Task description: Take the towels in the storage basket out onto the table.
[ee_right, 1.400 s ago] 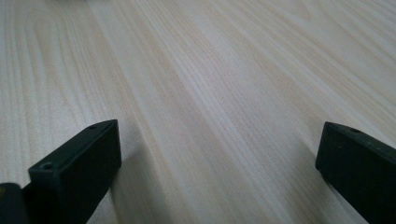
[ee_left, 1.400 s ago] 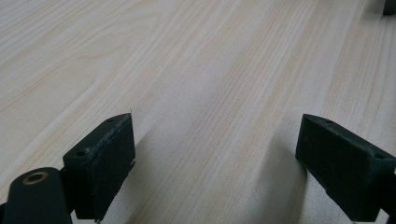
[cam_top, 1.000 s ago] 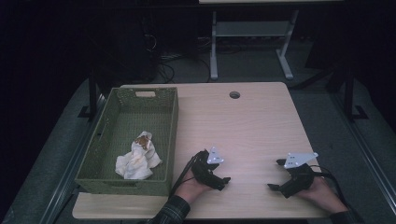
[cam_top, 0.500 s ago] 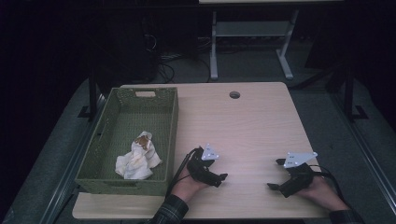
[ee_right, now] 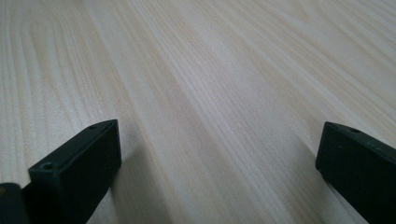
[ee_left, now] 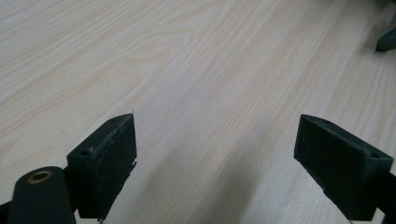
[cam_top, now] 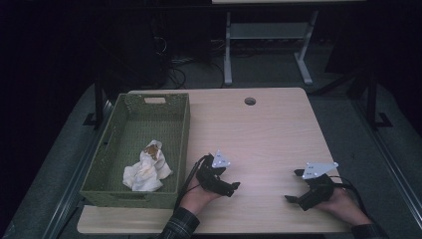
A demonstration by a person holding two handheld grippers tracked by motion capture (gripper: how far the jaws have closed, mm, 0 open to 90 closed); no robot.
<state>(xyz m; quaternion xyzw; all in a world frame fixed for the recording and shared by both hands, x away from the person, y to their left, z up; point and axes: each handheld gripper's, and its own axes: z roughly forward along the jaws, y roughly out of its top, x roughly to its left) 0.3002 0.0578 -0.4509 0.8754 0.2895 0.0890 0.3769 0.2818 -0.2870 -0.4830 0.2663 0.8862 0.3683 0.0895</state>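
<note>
A crumpled white cloth [cam_top: 147, 169] with a brown stain lies in the near half of a green woven basket [cam_top: 185, 130] on the left of the light wooden table [cam_top: 259, 134]. My left gripper [cam_top: 226, 181] rests low over the table just right of the basket's near corner. It is open, its jaws [ee_left: 215, 135] wide apart over bare wood. At the table's front right my right gripper [cam_top: 293, 185] is open too, with only wood grain between its jaws [ee_right: 219, 140]. Neither holds anything.
A round cable hole [cam_top: 250, 101] sits near the table's far edge. Beyond it stand a white desk frame [cam_top: 268, 45] and cables on the dark floor. A jaw tip of the right gripper [ee_left: 386, 41] shows in the left gripper view.
The left gripper has shifted slightly to the left, toward the basket. The right gripper and the cloth have stayed put.
</note>
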